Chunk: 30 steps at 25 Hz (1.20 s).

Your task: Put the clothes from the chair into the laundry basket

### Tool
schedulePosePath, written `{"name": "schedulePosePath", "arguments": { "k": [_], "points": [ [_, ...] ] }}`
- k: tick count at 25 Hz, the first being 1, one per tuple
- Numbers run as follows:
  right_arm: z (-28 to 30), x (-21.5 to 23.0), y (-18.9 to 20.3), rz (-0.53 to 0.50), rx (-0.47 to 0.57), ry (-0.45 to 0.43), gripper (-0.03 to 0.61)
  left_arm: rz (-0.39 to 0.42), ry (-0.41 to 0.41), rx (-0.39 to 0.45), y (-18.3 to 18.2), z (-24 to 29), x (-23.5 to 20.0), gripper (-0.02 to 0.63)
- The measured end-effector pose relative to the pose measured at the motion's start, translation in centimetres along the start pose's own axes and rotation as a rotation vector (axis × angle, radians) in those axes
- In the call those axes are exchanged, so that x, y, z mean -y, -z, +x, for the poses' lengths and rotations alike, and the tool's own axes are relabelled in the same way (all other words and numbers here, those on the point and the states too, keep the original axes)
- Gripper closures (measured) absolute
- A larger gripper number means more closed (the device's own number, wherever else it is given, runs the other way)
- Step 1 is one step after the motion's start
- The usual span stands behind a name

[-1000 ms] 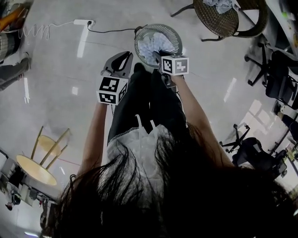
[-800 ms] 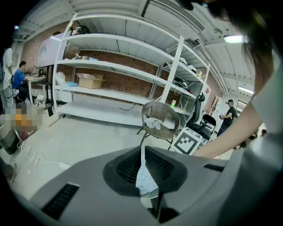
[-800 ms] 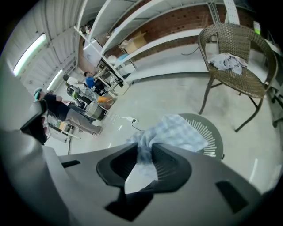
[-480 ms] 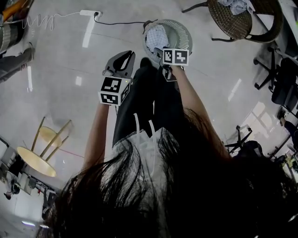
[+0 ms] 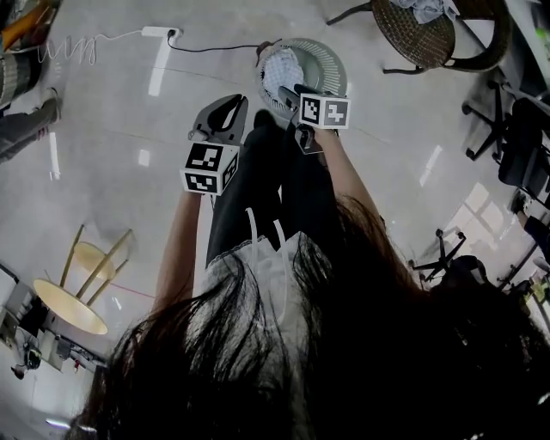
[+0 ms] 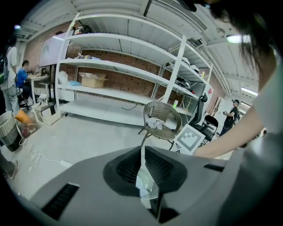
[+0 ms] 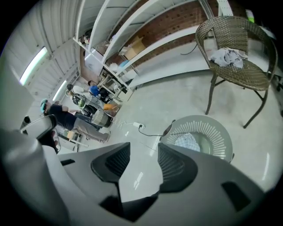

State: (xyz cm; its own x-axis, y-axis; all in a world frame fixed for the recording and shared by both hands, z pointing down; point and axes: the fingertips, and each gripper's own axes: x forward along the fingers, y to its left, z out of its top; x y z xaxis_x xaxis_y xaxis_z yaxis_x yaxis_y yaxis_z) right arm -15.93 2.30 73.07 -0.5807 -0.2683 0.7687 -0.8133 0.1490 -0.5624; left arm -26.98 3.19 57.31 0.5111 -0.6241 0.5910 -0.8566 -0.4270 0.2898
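The round slatted laundry basket [image 5: 331, 64] stands on the floor in front of me, with a pale checked cloth [image 5: 277, 76] lying inside it. My right gripper [image 5: 301, 93] hangs over the basket's near rim. Its jaws have just been opening and stand open with nothing between them. In the right gripper view the basket [image 7: 216, 132] and the cloth [image 7: 185, 142] show past the right gripper [image 7: 143, 159]. My left gripper [image 5: 225, 107] is shut and empty, left of the basket. The wicker chair [image 5: 430, 39] at the far right holds more clothes [image 5: 419, 9].
A power strip [image 5: 159, 33] and its cable lie on the floor behind the basket. A wooden stool [image 5: 73, 301] stands at the left, office chairs [image 5: 524, 146] at the right. White shelving [image 6: 124, 75] lines the brick wall; people are at the far left.
The cloth that hung from my right gripper above the basket now lies inside the basket. The right gripper has let go, opened and sunk slightly. The left gripper has stayed put.
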Motion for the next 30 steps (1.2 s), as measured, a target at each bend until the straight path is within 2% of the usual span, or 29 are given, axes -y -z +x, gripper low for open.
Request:
{"name": "schedulePosePath", "arguments": {
  "k": [7, 12, 18, 24, 30],
  "points": [
    [-6.1, -2.2, -3.3, 0.009, 0.137, -0.071, 0.38, 0.023, 0.02, 0.041, -3.2, 0.4, 2.1, 0.575],
    [-11.5, -3.7, -6.1, -0.023, 0.23, -0.086, 0.38, 0.041, 0.037, 0.082, -6.4, 0.0, 3.7, 0.575],
    [-17.4, -5.1, -9.0, -0.015, 0.366, -0.11, 0.38, 0.07, 0.066, 0.114, -9.4, -0.2, 6.0, 0.575],
    [-22.5, -5.8, -11.2, 0.026, 0.495, -0.117, 0.383, 0.129, 0.137, 0.135, -12.7, 0.4, 8.8, 0.575],
    [-27.7, -5.7, -11.5, 0.048, 0.586, -0.114, 0.394, 0.176, 0.205, 0.148, -14.9, 0.8, 13.1, 0.575]
  ]
}}
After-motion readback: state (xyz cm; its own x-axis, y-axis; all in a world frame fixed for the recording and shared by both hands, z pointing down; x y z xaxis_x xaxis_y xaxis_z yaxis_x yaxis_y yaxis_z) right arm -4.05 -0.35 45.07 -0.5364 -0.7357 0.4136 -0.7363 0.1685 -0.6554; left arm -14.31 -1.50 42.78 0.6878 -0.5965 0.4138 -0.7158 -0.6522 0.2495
